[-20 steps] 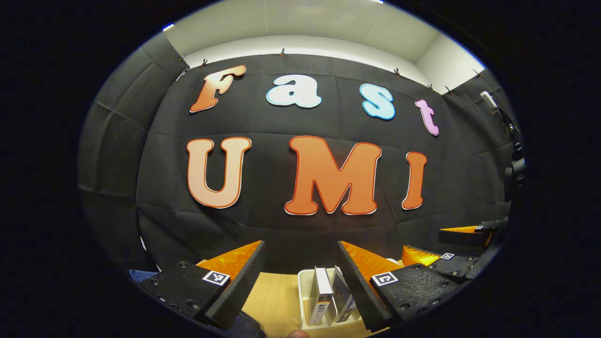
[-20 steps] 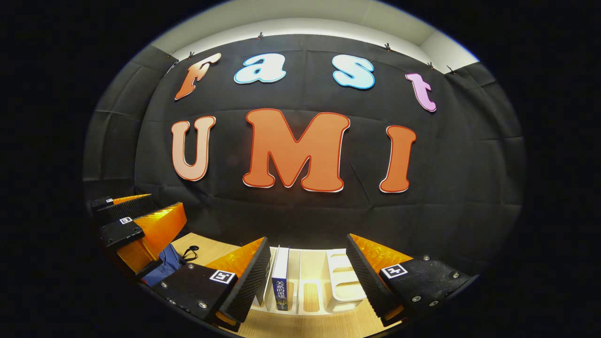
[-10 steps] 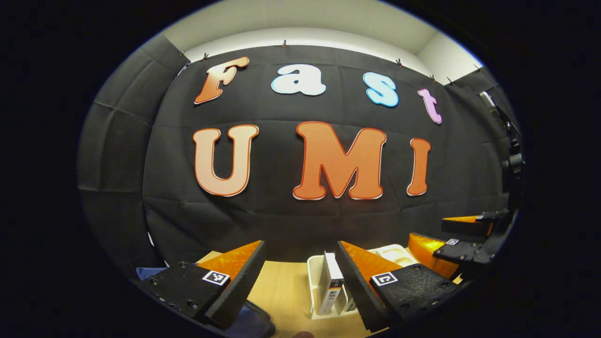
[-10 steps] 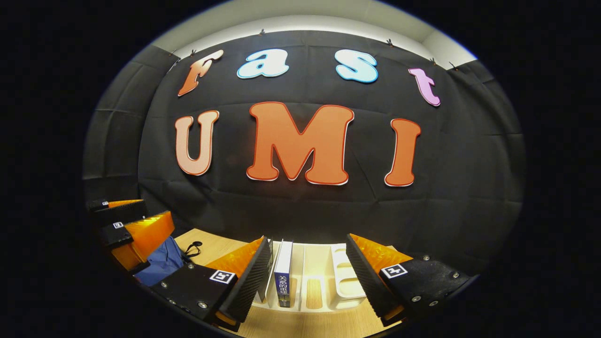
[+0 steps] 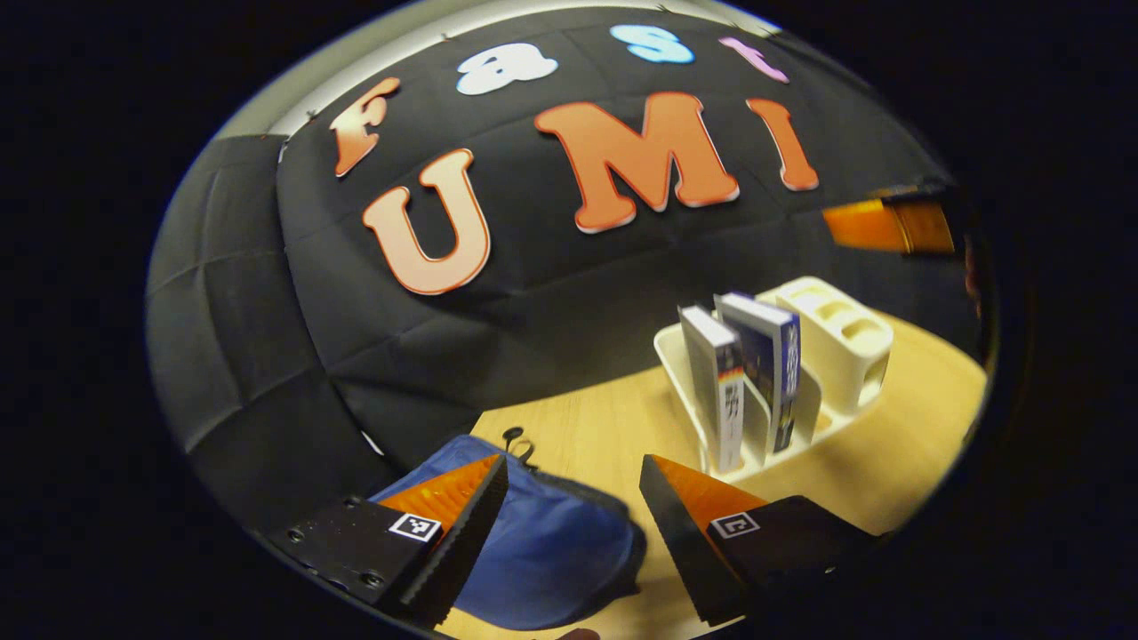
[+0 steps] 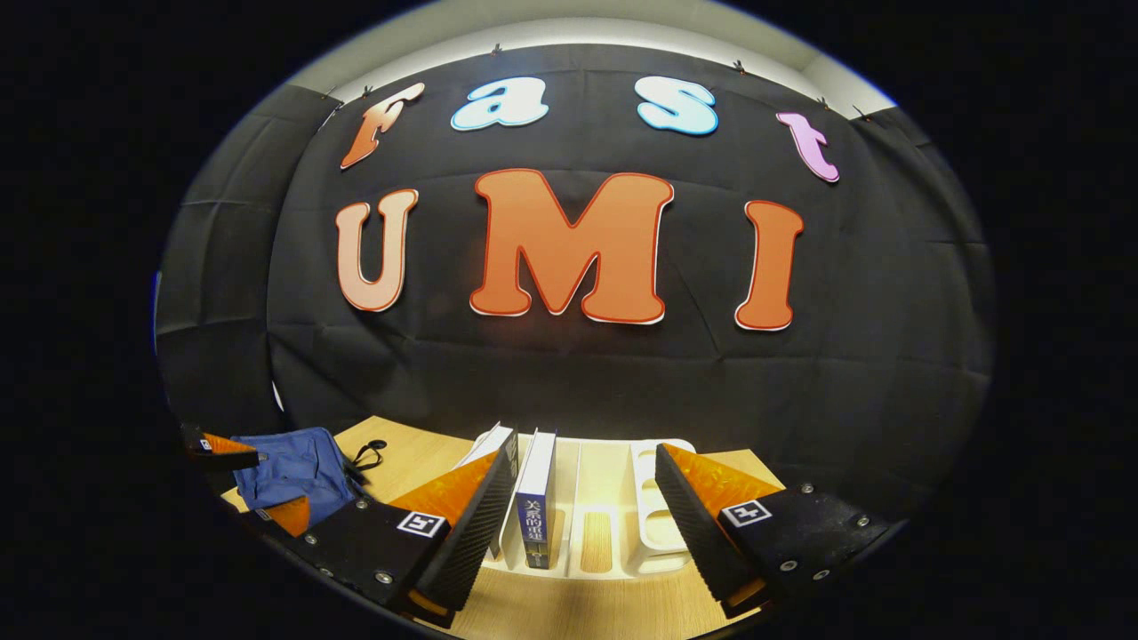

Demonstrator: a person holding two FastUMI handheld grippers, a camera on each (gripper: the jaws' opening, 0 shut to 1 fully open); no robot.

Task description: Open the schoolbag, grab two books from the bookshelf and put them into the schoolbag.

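Standing upright, spines out: two books (image 6: pixel 536 498) in bookshelf (image 6: pixel 653 507) | both tools spread, empty

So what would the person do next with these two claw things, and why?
Probably lower the left gripper onto the blue schoolbag to start opening it. Its fingers stand apart just above the bag, which lies closed as far as I can tell, while both books stand in the white bookshelf and the right gripper hangs open there.
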